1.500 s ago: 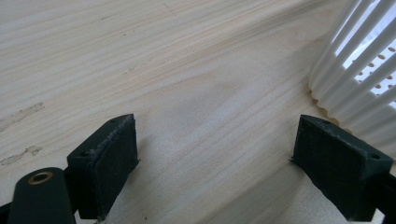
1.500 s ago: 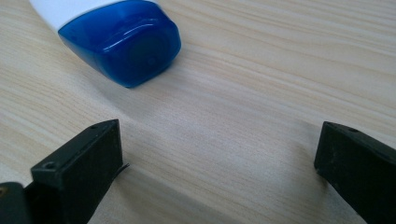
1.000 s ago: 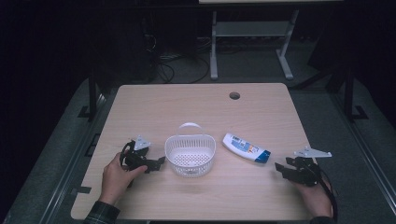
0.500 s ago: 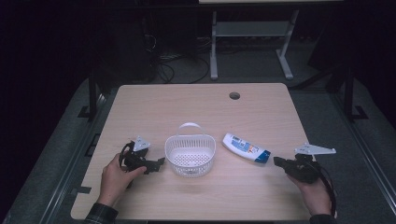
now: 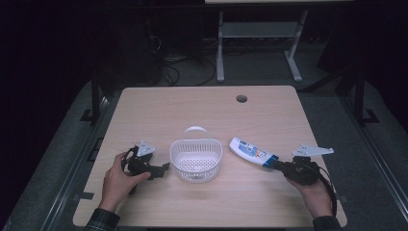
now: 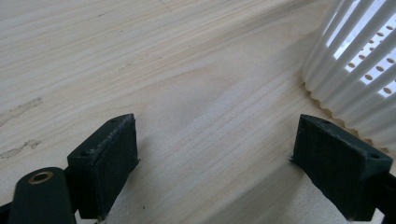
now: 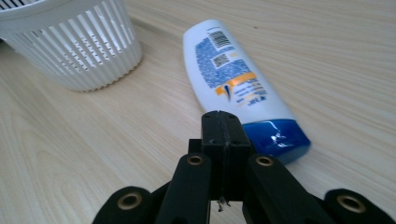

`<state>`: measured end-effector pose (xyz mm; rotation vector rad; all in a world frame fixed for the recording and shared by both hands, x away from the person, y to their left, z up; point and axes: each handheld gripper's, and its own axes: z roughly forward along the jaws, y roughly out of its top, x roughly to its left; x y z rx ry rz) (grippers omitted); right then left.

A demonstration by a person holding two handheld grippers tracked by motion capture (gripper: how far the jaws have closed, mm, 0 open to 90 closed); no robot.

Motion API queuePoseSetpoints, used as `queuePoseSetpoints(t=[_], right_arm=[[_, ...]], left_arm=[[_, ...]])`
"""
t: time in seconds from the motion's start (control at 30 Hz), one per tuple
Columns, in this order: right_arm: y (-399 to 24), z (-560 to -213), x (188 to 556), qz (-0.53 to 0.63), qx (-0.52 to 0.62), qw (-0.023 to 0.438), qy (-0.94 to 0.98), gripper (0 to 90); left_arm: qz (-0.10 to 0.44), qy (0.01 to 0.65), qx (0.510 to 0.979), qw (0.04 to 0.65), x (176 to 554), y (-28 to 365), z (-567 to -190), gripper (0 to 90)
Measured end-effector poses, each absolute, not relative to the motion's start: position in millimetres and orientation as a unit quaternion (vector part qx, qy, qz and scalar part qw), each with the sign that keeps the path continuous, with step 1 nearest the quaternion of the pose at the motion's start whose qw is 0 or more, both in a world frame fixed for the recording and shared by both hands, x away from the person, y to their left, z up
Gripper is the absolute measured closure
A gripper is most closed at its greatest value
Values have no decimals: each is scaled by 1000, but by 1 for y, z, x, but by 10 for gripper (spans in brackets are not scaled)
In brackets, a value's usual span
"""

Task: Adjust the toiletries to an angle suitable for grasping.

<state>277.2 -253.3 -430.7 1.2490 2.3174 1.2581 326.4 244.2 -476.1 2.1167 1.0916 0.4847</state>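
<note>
Near the tabletop's front edge, the splayed left gripper (image 5: pixel 162 168) flanks a white basket (image 5: pixel 196 159); the clenched, empty right gripper (image 7: pixel 226 126) meets a shampoo bottle (image 7: pixel 236 79).

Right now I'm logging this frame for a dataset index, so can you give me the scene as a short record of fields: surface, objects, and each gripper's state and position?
surface: light wooden table
basket: white slatted basket, upright, near the table's middle
bottle: white bottle with blue cap, lying on its side to the right of the basket
left gripper: left gripper, jaws wide apart, nothing between them, beside the basket
right gripper: right gripper, jaws closed together, tips at the bottle's blue cap, holding nothing
</note>
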Motion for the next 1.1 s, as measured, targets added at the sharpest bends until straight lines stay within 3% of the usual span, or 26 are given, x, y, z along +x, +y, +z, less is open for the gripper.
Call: queuePoseSetpoints(t=[0.43,1.1], right_arm=[[-230,-444,291,404,403,92,816,896],[-241,-456,302,374,439,96,811,897]], left_arm=[[188,426,814,348,325,244,-476,132],[189,425,814,347,326,244,-476,131]])
